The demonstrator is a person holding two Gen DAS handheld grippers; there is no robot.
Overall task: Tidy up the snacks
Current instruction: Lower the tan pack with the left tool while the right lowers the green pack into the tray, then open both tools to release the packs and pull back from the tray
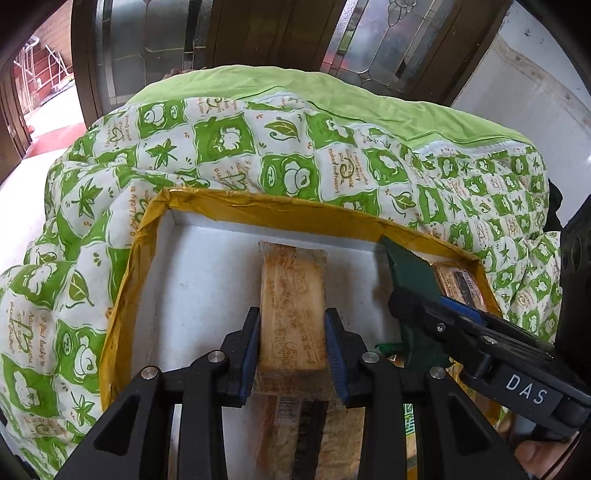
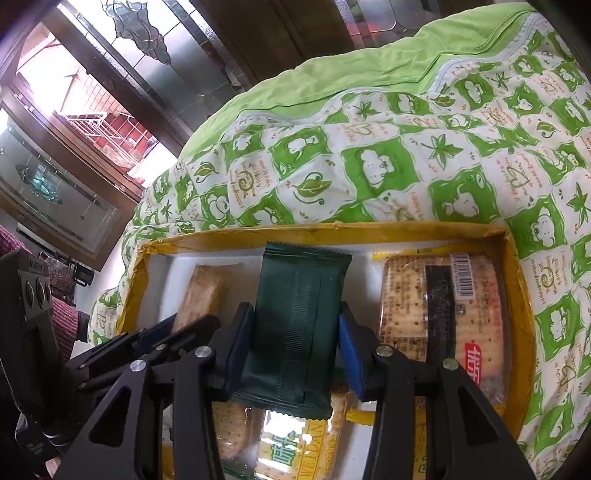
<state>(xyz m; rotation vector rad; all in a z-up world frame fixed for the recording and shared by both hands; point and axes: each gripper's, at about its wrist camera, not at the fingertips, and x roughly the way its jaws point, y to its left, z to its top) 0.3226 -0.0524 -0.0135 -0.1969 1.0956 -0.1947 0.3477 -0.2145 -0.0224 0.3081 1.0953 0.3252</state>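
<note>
A white foam box with a yellow taped rim (image 1: 236, 201) (image 2: 332, 230) lies on a green patterned quilt. My left gripper (image 1: 293, 350) is shut on a tan biscuit pack (image 1: 291, 295) and holds it over the box floor; the pack also shows in the right wrist view (image 2: 205, 291). My right gripper (image 2: 291, 350) is shut on a dark green snack packet (image 2: 299, 317), just right of the left one; the packet also shows in the left wrist view (image 1: 410, 273). A cracker pack (image 2: 443, 317) lies in the box's right end.
More cracker packs (image 2: 295, 443) lie in the box under the grippers. The quilt (image 1: 229, 147) rises around the box on three sides. Glass-panelled wooden doors (image 1: 258, 33) stand behind. A hand (image 1: 543, 454) holds the right gripper.
</note>
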